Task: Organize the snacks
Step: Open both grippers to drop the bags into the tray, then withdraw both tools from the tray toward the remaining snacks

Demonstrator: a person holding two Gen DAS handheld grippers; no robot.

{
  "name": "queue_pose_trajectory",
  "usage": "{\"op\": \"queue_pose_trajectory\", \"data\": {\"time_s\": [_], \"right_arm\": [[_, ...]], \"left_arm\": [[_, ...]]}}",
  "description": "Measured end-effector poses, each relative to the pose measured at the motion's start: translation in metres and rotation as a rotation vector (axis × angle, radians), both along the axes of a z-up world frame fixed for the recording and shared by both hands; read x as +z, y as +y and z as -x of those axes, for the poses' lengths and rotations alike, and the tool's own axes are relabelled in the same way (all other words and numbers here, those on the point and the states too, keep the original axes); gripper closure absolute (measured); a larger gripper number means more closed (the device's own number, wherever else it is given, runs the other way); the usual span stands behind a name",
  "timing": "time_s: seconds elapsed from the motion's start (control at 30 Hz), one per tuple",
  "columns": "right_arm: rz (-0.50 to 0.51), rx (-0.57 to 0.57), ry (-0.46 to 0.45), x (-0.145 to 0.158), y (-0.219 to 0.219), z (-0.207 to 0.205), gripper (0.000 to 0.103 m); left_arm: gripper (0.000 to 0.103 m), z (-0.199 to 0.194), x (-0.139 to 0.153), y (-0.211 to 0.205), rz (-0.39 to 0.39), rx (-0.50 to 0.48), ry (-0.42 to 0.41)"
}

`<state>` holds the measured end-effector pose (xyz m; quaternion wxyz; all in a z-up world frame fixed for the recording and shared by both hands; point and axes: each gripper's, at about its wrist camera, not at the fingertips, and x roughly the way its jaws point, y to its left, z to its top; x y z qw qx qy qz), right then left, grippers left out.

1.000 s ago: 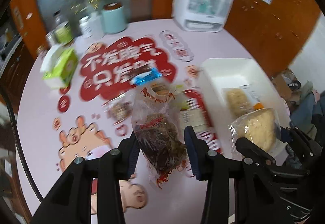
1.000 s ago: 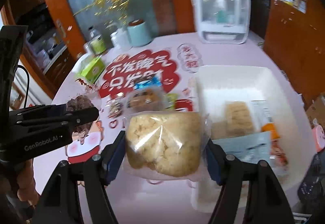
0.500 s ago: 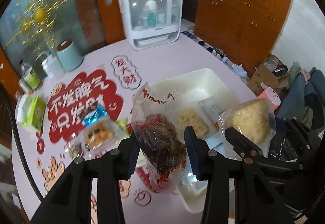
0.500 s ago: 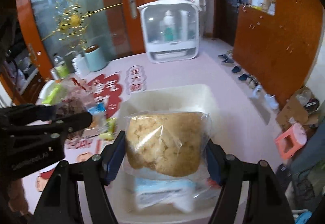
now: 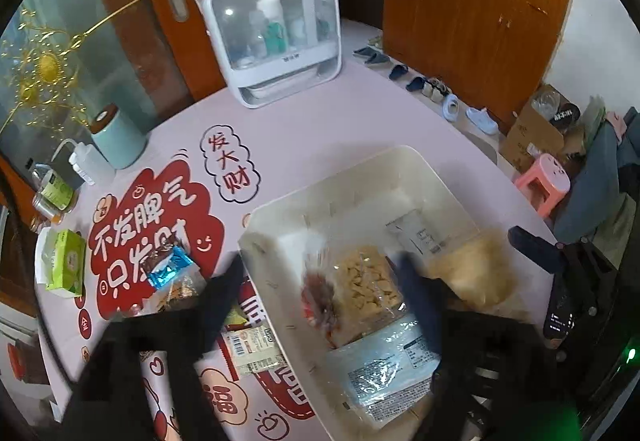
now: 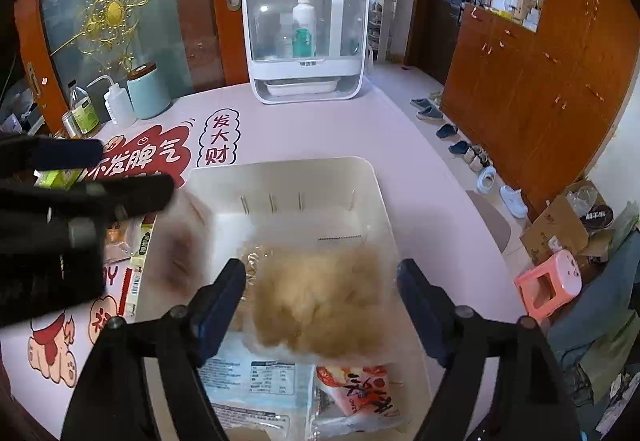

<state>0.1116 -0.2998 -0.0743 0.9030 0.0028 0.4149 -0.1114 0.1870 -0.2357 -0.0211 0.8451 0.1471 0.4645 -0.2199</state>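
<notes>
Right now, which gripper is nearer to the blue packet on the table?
Left. The left gripper hangs over the left edge of the bin, beside the blue packet; the right gripper is over its right side.

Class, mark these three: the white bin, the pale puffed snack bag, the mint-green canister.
white bin (image 6: 280, 167), right wrist view, far rim.
pale puffed snack bag (image 6: 320, 297), right wrist view, blurred middle.
mint-green canister (image 6: 149, 95), right wrist view, side wall.

The right gripper (image 6: 320, 305) has black angular arms with round screws at the joints and dark blue pads (image 6: 218, 315). The left gripper (image 5: 320, 305) is black and blurred.
</notes>
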Motion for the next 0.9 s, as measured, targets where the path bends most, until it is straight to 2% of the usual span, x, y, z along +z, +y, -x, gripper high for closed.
{"op": "queue_pose_trajectory", "data": {"time_s": [0.13,0.33,0.9], "right_arm": [[0.004,0.012,-0.011,0.000,0.000,0.002,0.012],[-0.005,0.022,-0.021,0.001,0.003,0.009,0.012],[-0.017,0.046,-0.023,0.006,0.022,0.029,0.012]], "left_arm": [[0.008,0.001,-0.006,-0.002,-0.014,0.001,0.026],[0.008,0.008,-0.010,0.005,-0.003,0.024,0.056],[0.008,0.048,0.005,0.046,0.020,0.062,0.030]]}}
